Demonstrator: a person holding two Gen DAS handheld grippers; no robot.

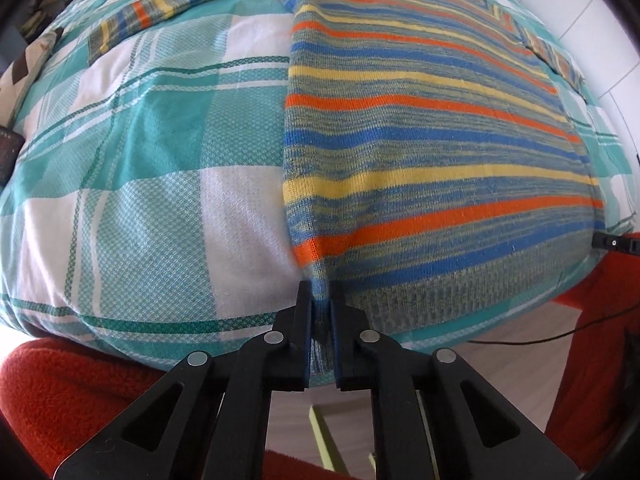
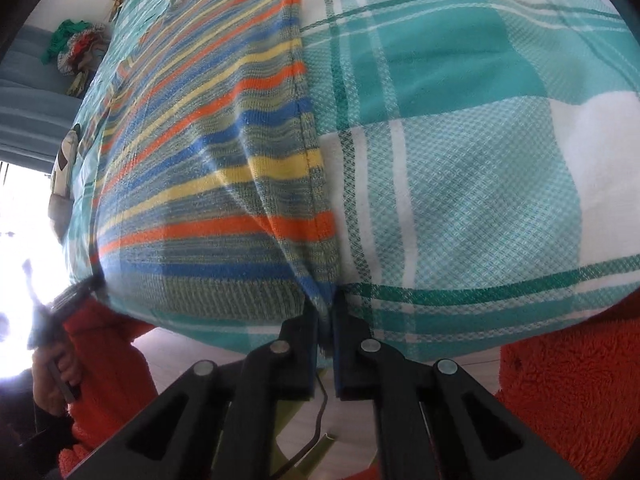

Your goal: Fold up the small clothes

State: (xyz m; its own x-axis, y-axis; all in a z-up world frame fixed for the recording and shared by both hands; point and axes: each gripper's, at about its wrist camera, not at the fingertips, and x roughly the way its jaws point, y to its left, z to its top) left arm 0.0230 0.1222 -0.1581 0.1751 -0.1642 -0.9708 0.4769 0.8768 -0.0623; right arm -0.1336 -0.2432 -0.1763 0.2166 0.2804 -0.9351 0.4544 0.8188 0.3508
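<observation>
Left wrist view showed the left gripper (image 1: 320,292) pinched on the sweater's (image 1: 420,140) near hem corner; the right gripper (image 2: 325,300) clamped the opposite one. The sweater lay flat on the checked bedcover (image 1: 140,160). Next, likely, both corners needed lifting together toward the collar.

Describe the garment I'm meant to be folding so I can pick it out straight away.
Start from the teal-and-white checked bedcover. Lying flat on it is the striped knitted sweater, its hem corners at the bed's near edge pinched by the left tongs and right tongs. Its orange, blue and yellow stripes distinguish it.
</observation>
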